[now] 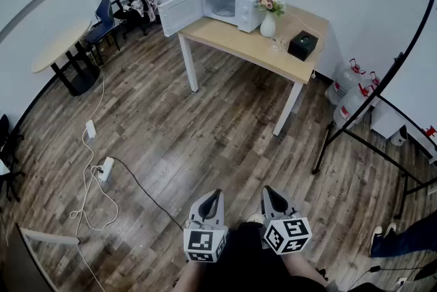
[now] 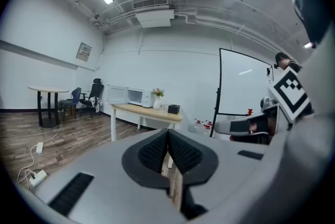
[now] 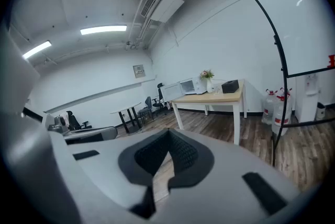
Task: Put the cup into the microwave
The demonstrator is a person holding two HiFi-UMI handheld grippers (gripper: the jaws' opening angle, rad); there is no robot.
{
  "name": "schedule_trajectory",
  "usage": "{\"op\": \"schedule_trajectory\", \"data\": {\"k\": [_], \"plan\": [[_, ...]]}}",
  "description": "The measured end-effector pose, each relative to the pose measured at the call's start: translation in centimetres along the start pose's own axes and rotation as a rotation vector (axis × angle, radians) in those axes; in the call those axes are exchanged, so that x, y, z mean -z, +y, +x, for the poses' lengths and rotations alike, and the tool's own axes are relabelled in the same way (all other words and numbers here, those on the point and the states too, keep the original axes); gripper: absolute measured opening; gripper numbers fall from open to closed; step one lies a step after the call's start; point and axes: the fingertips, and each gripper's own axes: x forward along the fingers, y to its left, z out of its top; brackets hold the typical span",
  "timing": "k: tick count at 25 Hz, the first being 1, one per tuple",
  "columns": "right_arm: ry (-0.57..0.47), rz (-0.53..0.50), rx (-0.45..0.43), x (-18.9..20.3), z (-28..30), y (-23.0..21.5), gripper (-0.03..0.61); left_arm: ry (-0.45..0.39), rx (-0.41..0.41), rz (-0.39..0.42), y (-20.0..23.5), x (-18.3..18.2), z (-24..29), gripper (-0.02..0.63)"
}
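One microwave (image 1: 235, 5), door swung open, sits at the far left end of one tabletop (image 1: 229, 36). Right of the microwave: one flower vase (image 1: 268, 25), then one small clear cup (image 1: 280, 45), then one black box (image 1: 302, 45), the cup standing on the tabletop between vase and box. Two water jugs (image 1: 347, 82) stand on the floor further right. Two grippers, both well short of the microwave: left gripper (image 1: 216, 194) jaws closed together, empty; right gripper (image 1: 268, 190) jaws closed together, empty.

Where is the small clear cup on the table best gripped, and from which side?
Probably across its side wall, from the near edge of the table: the cup seems upright, with the vase and black box flanking it. Too small for detail.
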Motion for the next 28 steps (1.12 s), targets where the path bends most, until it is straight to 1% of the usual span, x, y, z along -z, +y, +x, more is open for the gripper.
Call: {"op": "schedule_trajectory", "data": {"k": [3, 9, 15, 21, 26, 27, 28], "plan": [[0.001, -0.014, -0.001, -0.1, -0.4, -0.4, -0.008, 0.001, -0.012, 0.002, -0.3, 0.1, 0.2, 0.005], [0.015, 0.026, 0.035, 0.4, 0.1, -1.7, -0.006, 0.007, -0.028, -0.008, -0.2, 0.3, 0.3, 0.005], [0.021, 0.019, 0.034, 0.8, 0.5, -0.9, -0.006, 0.017, -0.04, -0.01, 0.5, 0.5, 0.1, 0.005], [0.028, 0.04, 0.052, 1.2, 1.1, -0.3, -0.006, 0.023, -0.028, -0.01, 1.1, 0.6, -0.5, 0.005], [-0.005, 0.036, 0.058, 0.9, 1.6, 0.7, -0.005, 0.026, -0.026, -0.008, 2.0, 0.9, -0.8, 0.005], [-0.006, 0.039, 0.049, 0.9, 1.8, 0.9, 0.033, 0.025, -0.026, -0.009, 2.1, 0.9, -0.7, 0.005], [-0.004, 0.047, 0.036, 0.9, 2.2, 0.9, 0.137, 0.026, -0.027, -0.011, 2.2, 0.9, -0.6, 0.005]]}}
